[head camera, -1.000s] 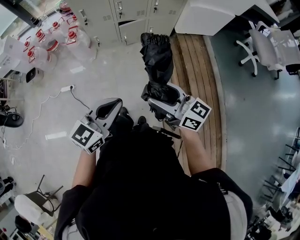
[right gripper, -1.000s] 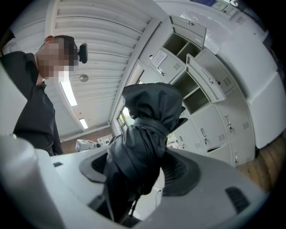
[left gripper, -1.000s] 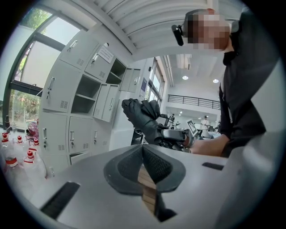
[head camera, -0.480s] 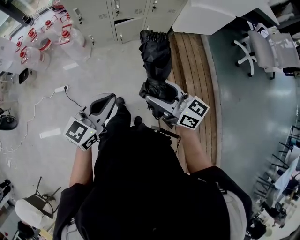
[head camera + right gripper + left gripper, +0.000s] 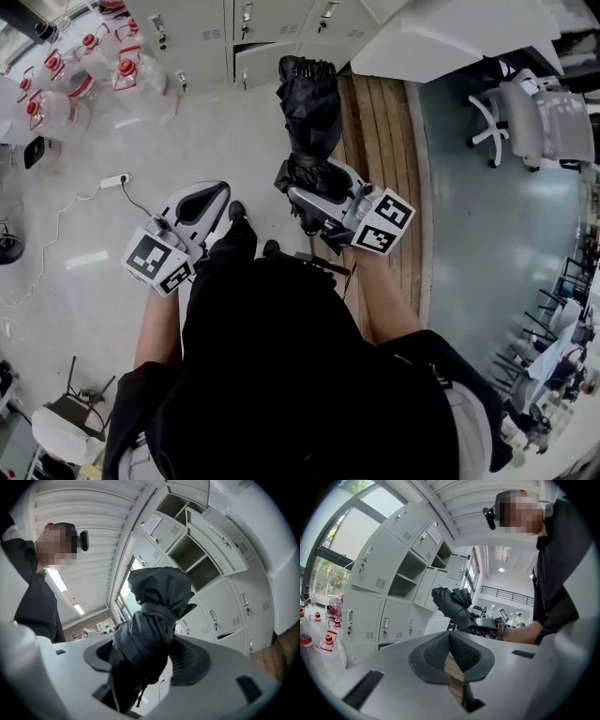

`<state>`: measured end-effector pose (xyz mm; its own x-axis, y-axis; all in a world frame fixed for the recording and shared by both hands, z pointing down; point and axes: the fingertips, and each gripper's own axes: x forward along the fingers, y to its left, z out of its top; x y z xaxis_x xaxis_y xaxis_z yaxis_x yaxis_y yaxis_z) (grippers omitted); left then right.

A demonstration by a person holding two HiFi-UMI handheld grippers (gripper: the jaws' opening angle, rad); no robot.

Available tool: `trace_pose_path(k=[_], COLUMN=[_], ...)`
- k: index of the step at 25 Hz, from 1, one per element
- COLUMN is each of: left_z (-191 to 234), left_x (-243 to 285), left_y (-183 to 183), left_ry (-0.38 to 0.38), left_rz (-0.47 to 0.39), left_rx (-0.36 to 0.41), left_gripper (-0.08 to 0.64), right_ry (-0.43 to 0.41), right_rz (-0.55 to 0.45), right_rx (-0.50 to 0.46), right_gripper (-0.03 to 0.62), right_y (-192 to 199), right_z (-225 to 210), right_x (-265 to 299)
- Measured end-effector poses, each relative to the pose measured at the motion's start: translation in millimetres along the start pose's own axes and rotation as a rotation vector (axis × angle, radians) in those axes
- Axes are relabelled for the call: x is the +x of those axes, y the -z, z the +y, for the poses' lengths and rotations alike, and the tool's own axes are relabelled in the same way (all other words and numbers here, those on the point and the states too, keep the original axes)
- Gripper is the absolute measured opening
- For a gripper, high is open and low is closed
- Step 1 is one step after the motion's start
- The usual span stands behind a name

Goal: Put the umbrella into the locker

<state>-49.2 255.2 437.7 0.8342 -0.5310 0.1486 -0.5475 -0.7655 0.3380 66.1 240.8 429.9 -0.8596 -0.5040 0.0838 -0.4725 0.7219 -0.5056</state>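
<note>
Before the lockers (image 5: 192,28), right tongs (image 5: 317,187) are clamping the umbrella (image 5: 309,103); left tongs (image 5: 202,204) are sitting closed, empty.
Aiming its tip squarely at an open compartment (image 5: 187,552) is looking wisest.

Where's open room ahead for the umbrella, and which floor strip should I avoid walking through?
Open compartments stacked in one column of the lockers look bare, above shut doors. Bare floor runs to them between the wooden platform and the water bottles. Crowded at left: bottles, power strip and its cable.
</note>
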Motion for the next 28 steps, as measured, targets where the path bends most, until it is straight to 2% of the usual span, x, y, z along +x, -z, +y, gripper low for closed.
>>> trace_pose_path(k=[6, 10, 16, 22, 28], left_z=[53, 79, 94, 108, 136], left_x=[4, 20, 33, 51, 81], left_y=[-17, -26, -33, -35, -63], left_ry=[0.027, 0.047, 0.06, 0.052, 0.036], left_rz=[-0.023, -0.008, -0.009, 0.0, -0.004], left_rx=[-0.017, -0.025, -0.032, -0.024, -0.006], left_gripper=[0.017, 0.017, 0.017, 0.017, 0.017], right_ry=[0.021, 0.047, 0.07, 0.049, 0.024], right_rz=[-0.012, -0.015, -0.021, -0.009, -0.019], right_rx=[-0.01, -0.005, 0.026, 0.018, -0.004], right_gripper=[0.307, 0.307, 0.307, 0.307, 0.307], right_y=[-23, -37, -44, -51, -86], right_z=[-18, -38, -56, -78, -115], right_x=[43, 56, 59, 69, 89])
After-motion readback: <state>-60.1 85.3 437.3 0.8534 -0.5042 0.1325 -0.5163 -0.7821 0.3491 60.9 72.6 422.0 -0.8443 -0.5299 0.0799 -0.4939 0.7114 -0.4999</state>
